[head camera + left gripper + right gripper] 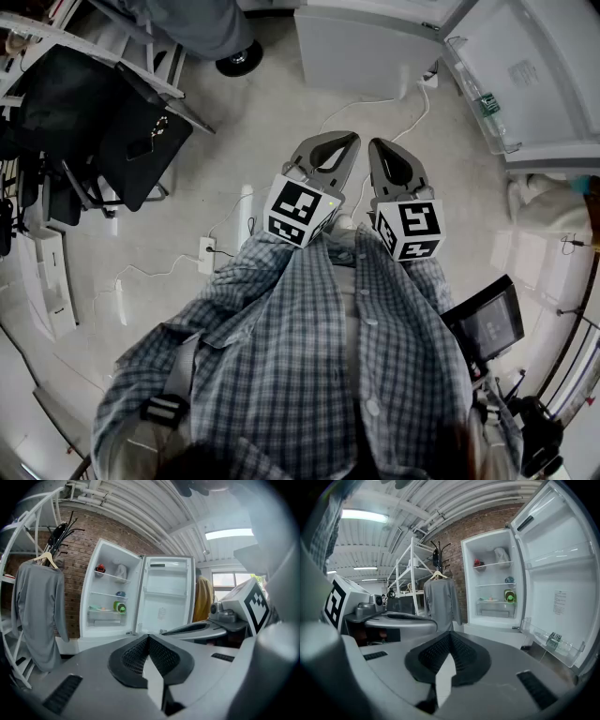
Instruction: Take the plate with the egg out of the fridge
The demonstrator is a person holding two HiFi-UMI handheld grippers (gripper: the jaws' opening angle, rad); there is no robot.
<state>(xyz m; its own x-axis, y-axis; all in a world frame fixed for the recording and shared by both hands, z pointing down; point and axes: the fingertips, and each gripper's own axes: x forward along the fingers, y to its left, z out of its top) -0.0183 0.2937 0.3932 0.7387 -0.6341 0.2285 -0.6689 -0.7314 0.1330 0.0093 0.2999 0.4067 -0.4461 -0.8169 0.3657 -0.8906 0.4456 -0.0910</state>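
The fridge (112, 597) stands open ahead of me, its door (560, 578) swung to the right. On a lower shelf lies a pale plate (491, 600) with a small egg on it, also visible as the plate (96, 607) in the left gripper view. Both grippers are held close together at my chest, well short of the fridge and pointing at it. My left gripper (342, 141) (148, 637) is shut and empty. Beside it, my right gripper (384, 148) (450, 633) is also shut, with nothing held.
A green can (509, 596) stands right of the plate, a blue bowl (509, 580) above it, and a red item (477, 564) and white bag (501, 555) on top. A grey coat (37, 606) hangs left of the fridge. Cables and a power strip (206, 253) lie on the floor.
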